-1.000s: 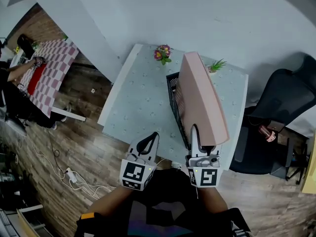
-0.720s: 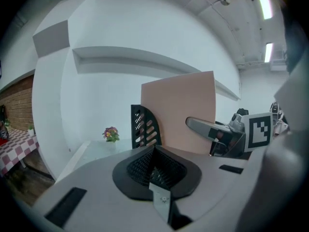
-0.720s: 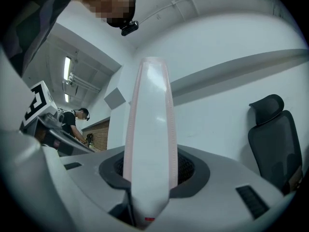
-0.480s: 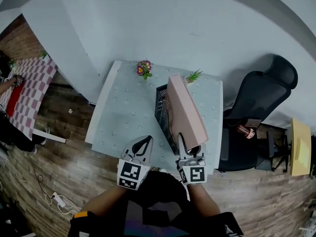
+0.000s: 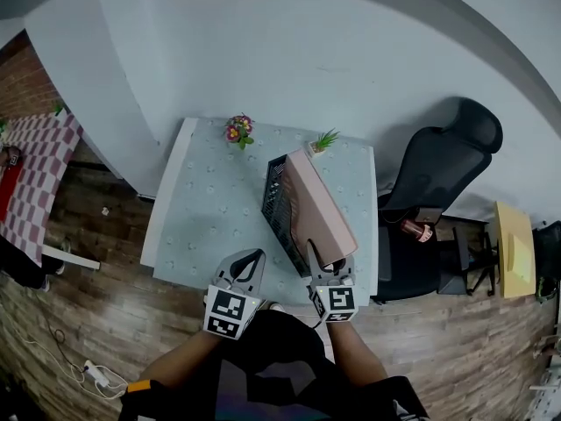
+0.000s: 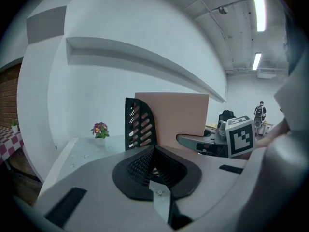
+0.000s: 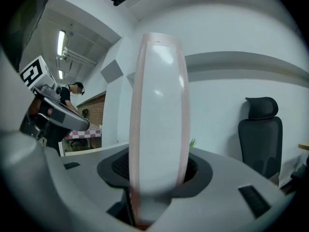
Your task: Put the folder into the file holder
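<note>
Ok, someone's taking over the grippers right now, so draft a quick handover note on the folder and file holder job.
Left gripper: shut, empty, by the table's near edge.
Right gripper: fingers have just been opening; the pink folder is between them, apparently not pinched.
The folder stands on edge in the black file holder.
Done: folder in the holder.
To do: pull the right gripper clear and check the folder stays put.

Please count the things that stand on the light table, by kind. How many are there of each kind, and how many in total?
Pink folder: 1
Black file holder: 1
Small potted plants: 2, a flowering one and a green one
Total: 4
</note>
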`<state>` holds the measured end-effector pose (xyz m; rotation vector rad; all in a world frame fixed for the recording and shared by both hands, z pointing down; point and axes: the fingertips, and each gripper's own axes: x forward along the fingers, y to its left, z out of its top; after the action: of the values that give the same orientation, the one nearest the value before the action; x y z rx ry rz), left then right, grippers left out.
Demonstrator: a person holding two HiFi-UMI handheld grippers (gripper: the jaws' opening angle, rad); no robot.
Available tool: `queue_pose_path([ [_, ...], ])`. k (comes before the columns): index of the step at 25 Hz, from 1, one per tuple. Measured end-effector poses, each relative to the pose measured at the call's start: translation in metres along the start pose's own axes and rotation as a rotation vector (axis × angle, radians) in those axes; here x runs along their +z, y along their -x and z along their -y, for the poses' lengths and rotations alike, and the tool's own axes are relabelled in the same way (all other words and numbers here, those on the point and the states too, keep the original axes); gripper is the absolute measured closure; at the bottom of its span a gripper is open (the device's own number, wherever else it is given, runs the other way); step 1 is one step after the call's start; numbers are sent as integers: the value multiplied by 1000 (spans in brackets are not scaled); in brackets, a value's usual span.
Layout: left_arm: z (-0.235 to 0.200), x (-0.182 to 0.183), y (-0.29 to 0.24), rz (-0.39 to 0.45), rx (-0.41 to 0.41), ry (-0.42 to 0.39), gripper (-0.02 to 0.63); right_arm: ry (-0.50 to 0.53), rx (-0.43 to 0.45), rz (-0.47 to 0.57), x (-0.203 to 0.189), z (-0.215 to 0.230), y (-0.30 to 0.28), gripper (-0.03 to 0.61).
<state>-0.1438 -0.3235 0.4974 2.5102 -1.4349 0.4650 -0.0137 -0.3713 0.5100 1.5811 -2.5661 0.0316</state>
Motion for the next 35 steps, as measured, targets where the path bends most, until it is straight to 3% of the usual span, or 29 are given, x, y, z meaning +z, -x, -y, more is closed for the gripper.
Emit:
queue_pose_path([
  [6, 2, 2, 6, 23, -53, -12, 606, -3, -26, -48, -1, 2, 1, 359],
  [13, 4, 0, 24, 56, -132, -18, 606, -29, -157, -56, 13, 7, 38, 336],
  [23, 24, -38, 70, 39, -314, 27, 605, -77, -336, -140, 9, -48, 106, 336],
  [28, 41, -52, 85, 18, -364, 31, 604, -93, -316, -159, 15, -92, 130, 341],
  [35, 60, -39, 104, 52, -316, -19, 604, -94, -245, -143, 26, -118, 155, 421],
])
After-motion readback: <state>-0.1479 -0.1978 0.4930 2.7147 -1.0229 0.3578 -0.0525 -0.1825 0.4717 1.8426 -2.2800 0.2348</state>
